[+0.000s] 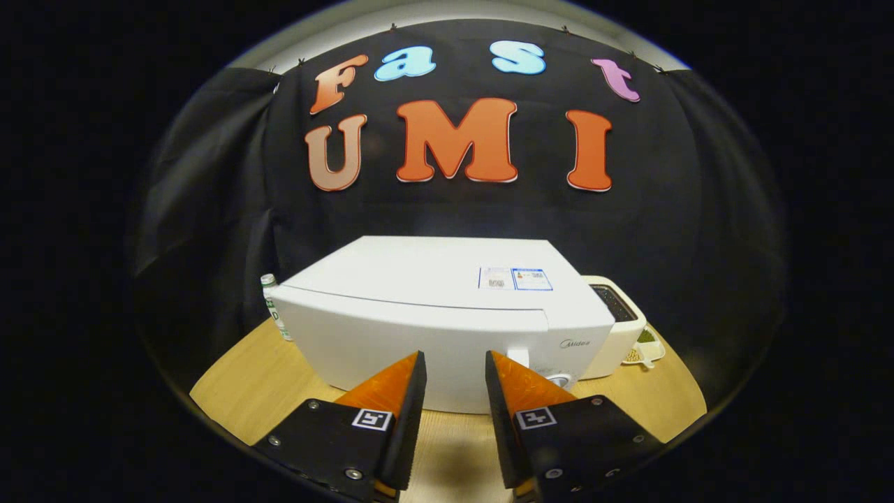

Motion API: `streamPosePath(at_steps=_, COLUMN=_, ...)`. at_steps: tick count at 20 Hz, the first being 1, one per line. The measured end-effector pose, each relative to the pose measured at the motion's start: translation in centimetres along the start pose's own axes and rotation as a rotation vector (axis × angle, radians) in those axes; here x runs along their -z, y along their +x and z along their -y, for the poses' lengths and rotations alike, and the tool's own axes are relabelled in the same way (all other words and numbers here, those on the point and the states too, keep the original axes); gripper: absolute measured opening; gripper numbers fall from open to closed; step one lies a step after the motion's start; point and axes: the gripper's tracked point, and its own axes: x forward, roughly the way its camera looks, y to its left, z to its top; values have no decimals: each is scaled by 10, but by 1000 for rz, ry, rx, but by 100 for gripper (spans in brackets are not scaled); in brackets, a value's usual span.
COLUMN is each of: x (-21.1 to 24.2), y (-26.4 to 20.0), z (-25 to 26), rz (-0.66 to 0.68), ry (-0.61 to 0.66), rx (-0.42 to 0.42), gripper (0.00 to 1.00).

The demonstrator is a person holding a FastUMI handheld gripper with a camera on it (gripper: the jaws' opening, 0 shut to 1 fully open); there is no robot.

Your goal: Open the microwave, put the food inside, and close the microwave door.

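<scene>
Ahead of me, a round pale wooden worktop [265,377]. Black cloth wall [209,209] encloses it from 9 to 3 o'clock.

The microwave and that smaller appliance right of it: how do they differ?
The microwave is far larger and wider than the small appliance beside it. The microwave is bright white with stickers on its top; the small appliance looks creamier with a dark panel on top. The microwave sits just ahead of the open gripper, door closed; the small appliance stands further back. Both rest on the wooden table.
</scene>
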Motion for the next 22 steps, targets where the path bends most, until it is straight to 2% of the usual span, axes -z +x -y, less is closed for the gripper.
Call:
streamPosePath(at_steps=7, x=-103, y=-84, z=24, rz=194, ry=12, rx=16, gripper=59)
streamPosePath(at_steps=11, x=-138, y=-120, z=45, rz=263, ry=36, rx=49, gripper=75)
streamPosePath(at_steps=18, x=-142, y=-146, z=66, rz=320, ry=7, rx=98, gripper=91)
streamPosePath(at_steps=22, x=-131, y=-147, z=67, rz=306, ry=24, rx=89, gripper=93)
